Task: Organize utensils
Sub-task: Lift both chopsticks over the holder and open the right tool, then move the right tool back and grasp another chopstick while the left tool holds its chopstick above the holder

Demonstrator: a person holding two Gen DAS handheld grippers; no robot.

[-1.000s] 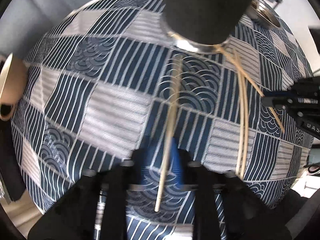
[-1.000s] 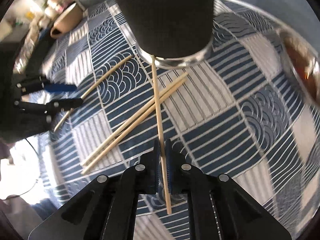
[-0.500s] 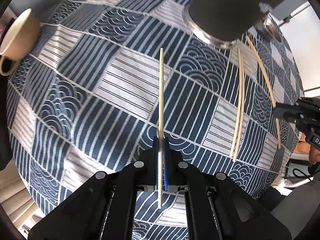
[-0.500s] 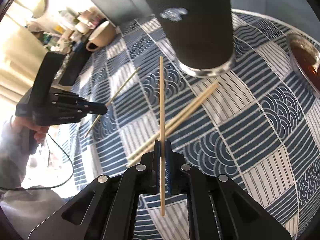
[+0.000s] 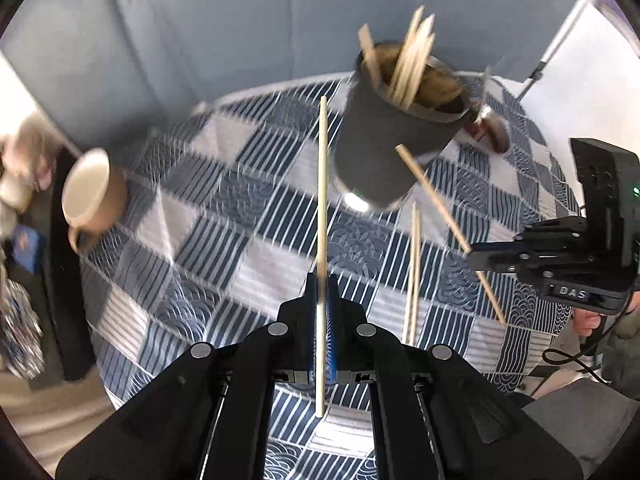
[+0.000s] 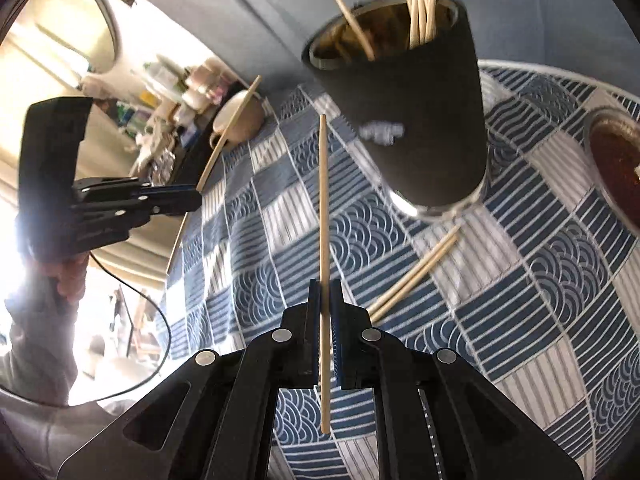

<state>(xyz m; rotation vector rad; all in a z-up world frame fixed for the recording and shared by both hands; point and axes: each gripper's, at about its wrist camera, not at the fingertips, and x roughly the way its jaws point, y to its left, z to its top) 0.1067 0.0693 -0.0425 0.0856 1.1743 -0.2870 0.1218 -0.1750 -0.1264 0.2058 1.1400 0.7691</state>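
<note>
Chopsticks are mid-transfer: the left gripper [image 5: 321, 312] clamps one chopstick [image 5: 322, 216], the right gripper [image 6: 325, 320] clamps another [image 6: 323, 216], both held short of the black cup [image 6: 404, 92]. Next, each tip needs steering above its rim. Two loose sticks [image 6: 416, 270] lie beside its base.

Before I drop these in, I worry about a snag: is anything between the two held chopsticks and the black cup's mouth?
Nothing visible blocks either chopstick on the way to the black cup. Its mouth is open, but sticks already stand inside, mostly on one side, so aim for the free part of the opening.
</note>
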